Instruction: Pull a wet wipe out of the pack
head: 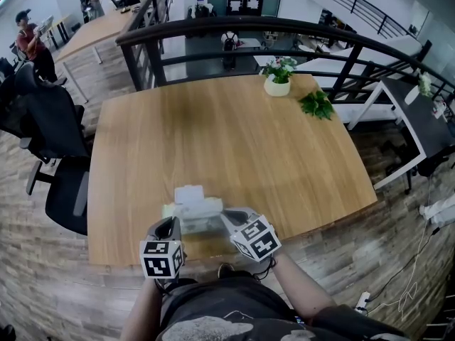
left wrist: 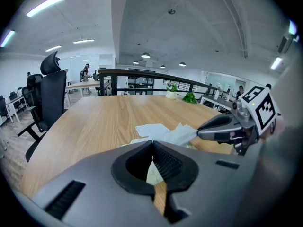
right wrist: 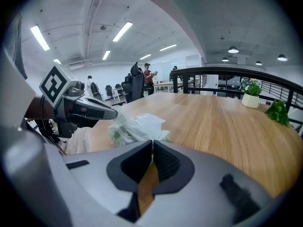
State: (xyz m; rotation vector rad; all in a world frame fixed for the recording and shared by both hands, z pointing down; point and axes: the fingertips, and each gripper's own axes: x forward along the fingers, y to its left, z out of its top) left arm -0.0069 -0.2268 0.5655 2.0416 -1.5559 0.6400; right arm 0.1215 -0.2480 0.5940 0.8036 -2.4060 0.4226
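Observation:
A soft wipe pack [head: 193, 217] of clear film with green print lies near the front edge of the wooden table [head: 234, 133]. Its white flap [left wrist: 151, 129] is folded open. My left gripper [head: 172, 224] is at the pack's left end. In the right gripper view its tip [right wrist: 115, 115] is shut on the film of the pack [right wrist: 137, 126]. My right gripper [head: 226, 216] is at the pack's right end. In the left gripper view its tip [left wrist: 199, 131] is shut on a crumpled white wet wipe [left wrist: 182, 134] that rises from the pack.
A potted plant [head: 278, 84] and a loose green sprig [head: 316, 105] sit at the table's far edge, before a black railing [head: 284, 30]. Black office chairs [head: 57, 141] stand left of the table. People are at desks far back left.

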